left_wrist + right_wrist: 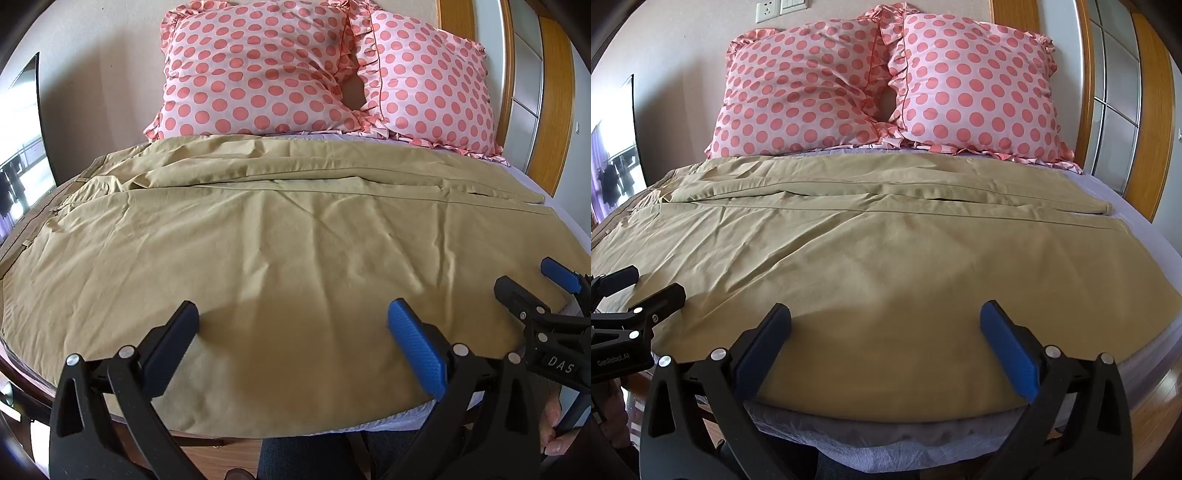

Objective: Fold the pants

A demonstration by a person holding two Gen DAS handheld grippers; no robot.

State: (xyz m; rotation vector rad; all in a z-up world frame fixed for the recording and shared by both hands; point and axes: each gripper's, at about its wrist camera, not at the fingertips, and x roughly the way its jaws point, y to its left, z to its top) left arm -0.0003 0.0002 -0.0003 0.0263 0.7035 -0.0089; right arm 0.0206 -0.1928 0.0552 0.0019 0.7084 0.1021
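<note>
Tan pants (280, 236) lie spread flat across the bed, waistband to the left, leg hems to the right; one leg lies over the other with a seam running sideways. They also fill the right wrist view (879, 243). My left gripper (293, 325) is open and empty, hovering over the near edge of the pants. My right gripper (885, 325) is open and empty over the near edge too, further right. The right gripper shows at the right edge of the left wrist view (532, 284); the left gripper shows at the left edge of the right wrist view (642, 284).
Two pink polka-dot pillows (258, 74) (979, 92) lean on the wall at the bed's head. A lilac sheet (1137, 214) shows at the right. A wooden-framed wardrobe (1115, 110) stands right, a window (18, 166) left. Wood floor (1156, 406) lies below the bed edge.
</note>
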